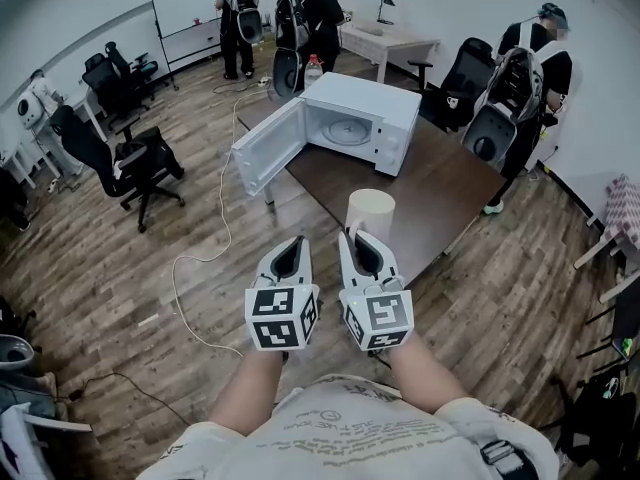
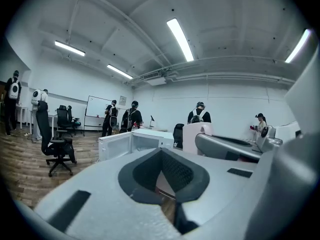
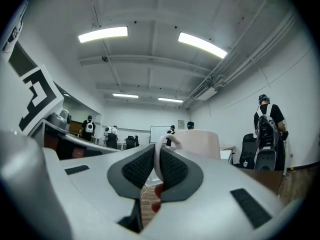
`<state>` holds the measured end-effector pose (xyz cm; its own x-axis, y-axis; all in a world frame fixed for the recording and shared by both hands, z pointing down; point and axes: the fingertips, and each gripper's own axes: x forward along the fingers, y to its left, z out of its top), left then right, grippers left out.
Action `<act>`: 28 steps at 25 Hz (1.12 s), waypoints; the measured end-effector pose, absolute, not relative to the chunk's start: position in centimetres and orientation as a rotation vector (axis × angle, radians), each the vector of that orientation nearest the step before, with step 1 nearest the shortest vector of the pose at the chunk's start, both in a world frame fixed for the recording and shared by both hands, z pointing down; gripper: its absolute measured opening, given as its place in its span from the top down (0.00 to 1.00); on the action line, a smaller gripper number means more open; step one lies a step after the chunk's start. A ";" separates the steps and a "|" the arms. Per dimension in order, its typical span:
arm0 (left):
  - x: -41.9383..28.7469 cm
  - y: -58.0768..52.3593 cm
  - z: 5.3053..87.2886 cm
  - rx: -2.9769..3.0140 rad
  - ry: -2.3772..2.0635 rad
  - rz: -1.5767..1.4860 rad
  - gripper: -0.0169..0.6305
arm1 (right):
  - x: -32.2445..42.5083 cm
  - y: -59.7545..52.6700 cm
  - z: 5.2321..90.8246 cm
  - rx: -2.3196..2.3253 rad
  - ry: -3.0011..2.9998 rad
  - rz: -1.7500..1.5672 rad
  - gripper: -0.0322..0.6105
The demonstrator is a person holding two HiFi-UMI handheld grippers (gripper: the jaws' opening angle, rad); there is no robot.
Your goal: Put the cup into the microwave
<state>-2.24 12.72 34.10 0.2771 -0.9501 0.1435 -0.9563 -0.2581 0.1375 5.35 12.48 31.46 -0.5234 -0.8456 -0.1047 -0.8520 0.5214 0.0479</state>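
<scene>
A cream cup point(image 1: 370, 211) hangs over the near edge of the dark brown table point(image 1: 440, 183). My right gripper point(image 1: 357, 240) is shut on its handle. In the right gripper view the thin white handle point(image 3: 158, 154) is pinched between the dark pads, and the cup body point(image 3: 199, 140) rises just beyond. The white microwave point(image 1: 355, 118) stands further back on the table, its door point(image 1: 268, 148) swung open to the left and the turntable visible inside. My left gripper point(image 1: 291, 248) hovers beside the right one, shut and empty. The left gripper view shows the microwave point(image 2: 134, 141) ahead.
A white cable point(image 1: 215, 238) trails across the wooden floor left of the table. Black office chairs point(image 1: 135, 163) stand at the left. People with backpacks stand at the back point(image 1: 300, 18) and right point(image 1: 525, 78). A bottle point(image 1: 313, 68) sits behind the microwave.
</scene>
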 end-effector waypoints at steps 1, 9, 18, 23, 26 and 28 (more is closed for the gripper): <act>-3.0 12.7 34.2 2.350 -1.777 0.049 0.96 | 4.7 12.6 31.5 -1.501 2.675 0.142 0.89; -8.8 13.6 35.8 2.378 -1.715 0.071 0.96 | -0.9 14.1 32.3 -1.553 2.633 0.143 0.89; -12.3 13.5 36.8 2.381 -1.683 0.078 0.96 | -3.8 13.3 32.6 -1.554 2.638 0.140 0.89; -13.7 12.1 37.5 2.355 -1.678 0.079 0.96 | -4.9 11.3 33.2 -1.552 2.646 0.119 0.89; -13.8 10.7 37.8 2.362 -1.662 0.088 0.96 | -5.3 9.7 33.5 -1.552 2.649 0.122 0.89; -13.7 9.4 38.0 2.371 -1.656 0.096 0.96 | -5.5 8.4 33.8 -1.551 2.648 0.122 0.89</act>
